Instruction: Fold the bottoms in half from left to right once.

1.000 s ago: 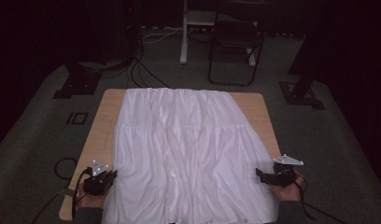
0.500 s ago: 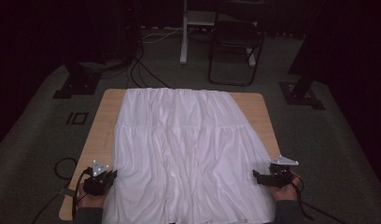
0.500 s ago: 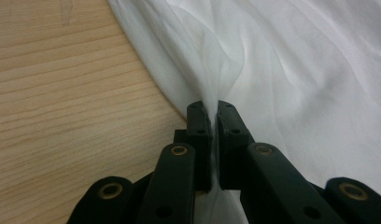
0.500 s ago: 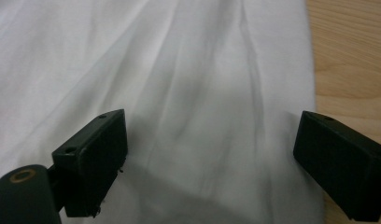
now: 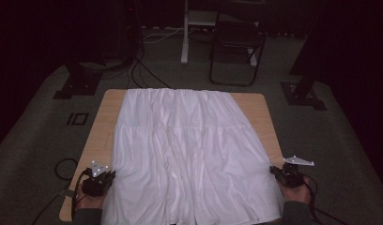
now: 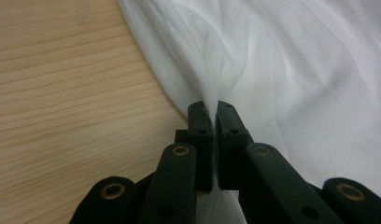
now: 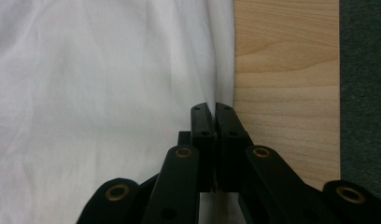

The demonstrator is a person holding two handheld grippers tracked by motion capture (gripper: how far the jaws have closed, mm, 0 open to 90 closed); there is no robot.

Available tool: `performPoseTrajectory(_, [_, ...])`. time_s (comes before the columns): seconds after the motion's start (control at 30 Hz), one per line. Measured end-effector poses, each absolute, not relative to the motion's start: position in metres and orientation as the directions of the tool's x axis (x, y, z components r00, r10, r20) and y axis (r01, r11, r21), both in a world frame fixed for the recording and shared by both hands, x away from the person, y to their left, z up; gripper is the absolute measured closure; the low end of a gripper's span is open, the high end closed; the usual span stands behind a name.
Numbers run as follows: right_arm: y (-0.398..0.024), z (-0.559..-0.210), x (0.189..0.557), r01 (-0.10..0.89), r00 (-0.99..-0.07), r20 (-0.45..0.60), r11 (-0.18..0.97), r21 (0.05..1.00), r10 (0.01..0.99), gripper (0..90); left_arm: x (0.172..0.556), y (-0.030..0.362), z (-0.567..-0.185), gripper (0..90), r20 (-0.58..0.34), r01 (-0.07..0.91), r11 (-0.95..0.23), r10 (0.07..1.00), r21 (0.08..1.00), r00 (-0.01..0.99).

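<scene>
A white pleated cloth (image 5: 189, 150) lies spread over most of a wooden table (image 5: 105, 122). At its near left edge my left gripper (image 5: 111, 176) is shut on a pinched fold of the cloth (image 6: 296, 70), which rises between the jaws of the left gripper (image 6: 211, 106). At the near right edge sits my right gripper (image 5: 273, 170). Its jaws have just been closing and now meet on the hem of the cloth (image 7: 86, 93), seen at the right gripper (image 7: 213, 107), with white fabric between them. A hand holds each gripper at the table's front.
Bare wood (image 7: 282, 70) shows to the right of the cloth, then grey carpet (image 7: 363, 93). A dark folding chair (image 5: 236, 47) and a white post (image 5: 185, 33) stand beyond the table. Black stand feet (image 5: 77, 86) (image 5: 304, 93) flank it. A cable (image 5: 63, 168) loops at left.
The right gripper slid in a little toward the cloth's edge, then back out to the right. The left gripper and the cloth have stayed where they were.
</scene>
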State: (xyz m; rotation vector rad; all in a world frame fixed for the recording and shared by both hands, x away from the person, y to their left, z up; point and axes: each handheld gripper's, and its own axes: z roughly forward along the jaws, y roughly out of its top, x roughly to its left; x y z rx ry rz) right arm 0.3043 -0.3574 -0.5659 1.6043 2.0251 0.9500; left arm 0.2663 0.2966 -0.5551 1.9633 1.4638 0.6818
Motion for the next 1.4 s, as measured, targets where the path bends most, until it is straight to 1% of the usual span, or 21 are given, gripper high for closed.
performPoseTrajectory(0.4, [-0.363,-0.566,0.302,0.692,-0.287,0.102,0.132,0.71,0.952,87.4,0.277,0.404,-0.531,87.3,0.071,0.621,0.0,0.993,0.784,-0.09])
performPoseTrajectory(0.43, [-0.363,-0.566,0.301,0.691,-0.287,0.101,0.133,0.711,0.953,87.4,0.28,0.423,-0.528,87.4,0.095,0.616,0.029,0.981,0.787,-0.169])
performPoseTrajectory(0.47, [-0.363,-0.566,0.301,0.691,-0.287,0.101,0.133,0.711,0.953,87.4,0.28,0.423,-0.528,87.5,0.095,0.616,0.029,0.981,0.787,-0.169])
performPoseTrajectory(0.5, [-0.364,-0.566,0.301,0.687,-0.288,0.102,0.131,0.715,0.952,87.4,0.283,0.437,-0.524,87.5,0.136,0.613,0.059,0.954,0.788,-0.267])
performPoseTrajectory(0.53, [-0.364,-0.567,0.301,0.685,-0.289,0.102,0.131,0.717,0.952,87.3,0.283,0.437,-0.524,87.6,0.136,0.613,0.059,0.954,0.788,-0.267])
performPoseTrajectory(0.57, [-0.364,-0.567,0.301,0.683,-0.29,0.102,0.131,0.719,0.952,87.3,0.284,0.448,-0.518,87.6,0.172,0.601,0.089,0.916,0.794,-0.362])
performPoseTrajectory(0.63, [-0.364,-0.567,0.3,0.682,-0.291,0.104,0.13,0.72,0.951,87.3,0.285,0.449,-0.51,87.6,0.219,0.598,0.087,0.881,0.796,-0.419])
performPoseTrajectory(0.73, [-0.362,-0.567,0.3,0.677,-0.308,0.105,0.141,0.722,0.945,87.2,0.28,0.438,-0.499,87.4,0.17,0.561,0.083,0.908,0.824,-0.383])
performPoseTrajectory(0.83, [-0.356,-0.567,0.3,0.669,-0.33,0.089,0.167,0.724,0.94,86.8,0.272,0.391,-0.473,87.3,0.177,0.516,-0.031,0.955,0.856,-0.236])
performPoseTrajectory(0.87, [-0.356,-0.567,0.3,0.669,-0.33,0.089,0.167,0.724,0.94,86.8,0.272,0.391,-0.473,87.3,0.177,0.516,-0.031,0.955,0.856,-0.236])
performPoseTrajectory(0.9, [-0.355,-0.567,0.3,0.667,-0.333,0.086,0.17,0.725,0.939,86.7,0.266,0.363,-0.459,87.3,0.165,0.476,-0.077,0.975,0.876,-0.146])
performPoseTrajectory(0.93, [-0.355,-0.567,0.3,0.666,-0.334,0.085,0.171,0.726,0.939,86.6,0.266,0.363,-0.459,87.3,0.165,0.476,-0.077,0.975,0.876,-0.146])
performPoseTrajectory(0.97, [-0.355,-0.568,0.3,0.665,-0.334,0.087,0.169,0.728,0.938,86.5,0.263,0.333,-0.445,87.2,0.167,0.438,-0.133,0.985,0.889,-0.041])
performPoseTrajectory(1.0, [-0.355,-0.568,0.3,0.665,-0.334,0.087,0.169,0.728,0.938,86.5,0.263,0.333,-0.445,87.2,0.167,0.438,-0.133,0.985,0.889,-0.041])
performPoseTrajectory(1.03, [-0.355,-0.568,0.3,0.665,-0.334,0.093,0.164,0.728,0.938,86.4,0.262,0.3,-0.436,87.2,0.159,0.409,-0.181,0.983,0.894,0.088])
performPoseTrajectory(1.1, [-0.355,-0.568,0.299,0.663,-0.334,0.094,0.163,0.731,0.938,86.2,0.267,0.267,-0.433,87.2,0.136,0.398,-0.217,0.966,0.891,0.221])
performPoseTrajectory(1.13, [-0.355,-0.568,0.299,0.663,-0.334,0.094,0.163,0.731,0.938,86.2,0.267,0.267,-0.433,87.1,0.136,0.398,-0.217,0.966,0.891,0.221])
performPoseTrajectory(1.23, [-0.354,-0.568,0.299,0.66,-0.336,0.089,0.167,0.732,0.938,86.0,0.288,0.197,-0.447,87.1,0.113,0.41,-0.305,0.896,0.86,0.43])
performPoseTrajectory(1.27, [-0.354,-0.568,0.299,0.66,-0.336,0.089,0.167,0.732,0.938,86.0,0.288,0.197,-0.447,87.1,0.113,0.41,-0.305,0.896,0.86,0.43])
performPoseTrajectory(1.3, [-0.354,-0.568,0.299,0.659,-0.335,0.087,0.167,0.733,0.938,86.0,0.298,0.163,-0.455,87.1,0.098,0.398,-0.333,0.857,0.855,0.506])
performPoseTrajectory(1.4, [-0.354,-0.569,0.298,0.658,-0.334,0.086,0.167,0.734,0.939,86.0,0.307,0.131,-0.46,87.2,0.083,0.381,-0.35,0.819,0.856,0.567])
